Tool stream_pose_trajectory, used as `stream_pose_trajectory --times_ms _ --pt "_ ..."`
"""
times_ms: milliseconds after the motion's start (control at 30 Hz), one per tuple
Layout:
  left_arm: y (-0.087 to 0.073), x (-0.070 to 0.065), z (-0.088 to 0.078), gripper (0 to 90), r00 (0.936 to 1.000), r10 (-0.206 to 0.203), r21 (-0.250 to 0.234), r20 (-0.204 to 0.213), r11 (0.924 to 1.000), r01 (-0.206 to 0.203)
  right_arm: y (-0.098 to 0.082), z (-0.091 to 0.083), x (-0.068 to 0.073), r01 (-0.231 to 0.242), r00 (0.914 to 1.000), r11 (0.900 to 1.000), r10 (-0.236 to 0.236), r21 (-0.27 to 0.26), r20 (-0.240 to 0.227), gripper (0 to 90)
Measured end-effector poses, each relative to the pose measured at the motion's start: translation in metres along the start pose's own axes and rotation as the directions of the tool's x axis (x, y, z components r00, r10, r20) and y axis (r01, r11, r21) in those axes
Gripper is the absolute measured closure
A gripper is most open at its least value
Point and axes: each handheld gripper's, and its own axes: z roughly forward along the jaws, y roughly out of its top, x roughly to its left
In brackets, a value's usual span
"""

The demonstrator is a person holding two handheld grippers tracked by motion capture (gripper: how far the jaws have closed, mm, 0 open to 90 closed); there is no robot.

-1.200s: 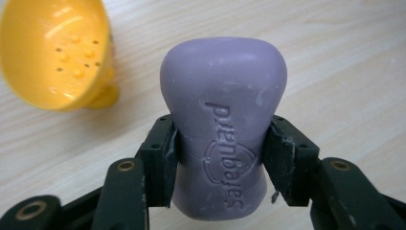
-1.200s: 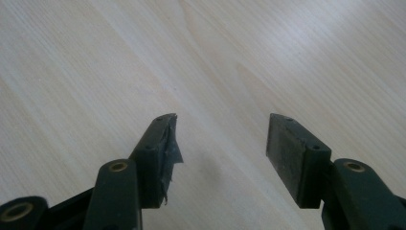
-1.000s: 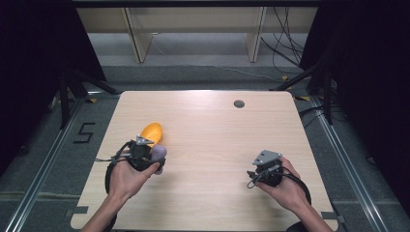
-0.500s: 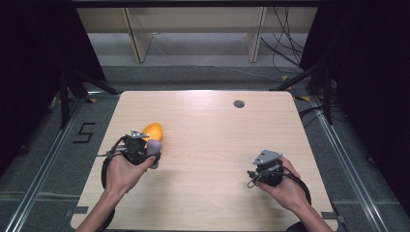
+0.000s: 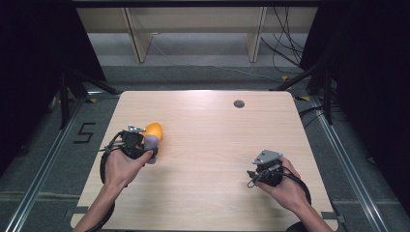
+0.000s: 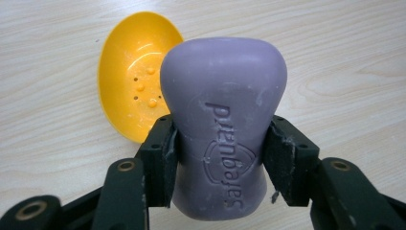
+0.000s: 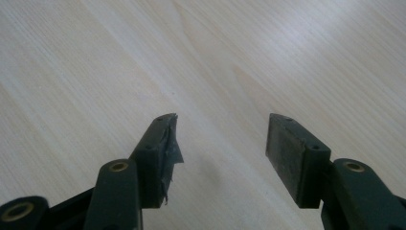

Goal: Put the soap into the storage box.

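Item one, nearest us: the right gripper [image 5: 252,176], held low over the near right of the table [image 5: 222,130], its jaws spread apart with bare wood between them.

Item two: the left gripper [image 6: 221,158], pinching a purple soap bar [image 6: 222,120] at its waist, one pad on each side. We note embossed lettering on the bar's face, and its broad end stands out past the pads. In the high view the bar [image 5: 152,143] sits at the table's left.

Item three, just beyond: a yellow soap dish [image 6: 136,72], hollow side up, small holes and bumps inside, lying on the table partly behind the bar.

Item four, farthest: a round dark grommet [image 5: 239,103] near the table's far edge.
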Motion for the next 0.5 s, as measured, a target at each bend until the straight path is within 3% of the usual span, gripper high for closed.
stream_pose_trajectory --times_ms 233,300,333,400,500 --pt "0.005 0.002 0.001 48.9 1.0 -0.008 -0.008 -0.004 0.9999 0.008 0.0 0.0 0.0 -0.001 1.0 1.0 0.001 0.0 -0.001 44.8" --pt "0.008 0.003 0.001 48.9 0.9999 -0.007 0.013 -0.008 0.9999 0.008 0.0 0.001 0.0 0.001 1.0 1.0 -0.001 -0.001 -0.004 44.8" --pt "0.008 0.004 0.003 48.9 0.9999 -0.011 -0.003 -0.009 0.9999 0.011 0.0 0.001 0.0 0.001 1.0 1.0 -0.001 -0.001 -0.004 44.8" --pt "0.012 0.004 0.003 48.9 0.9997 -0.006 0.037 -0.022 0.9993 0.006 0.0 0.001 0.0 0.001 1.0 1.0 -0.001 -0.007 -0.003 44.6" --pt "0.013 0.005 0.005 48.9 0.9998 -0.008 0.042 -0.017 0.9991 0.009 0.0 0.0 0.0 -0.002 1.0 1.0 0.002 -0.003 -0.009 44.6"
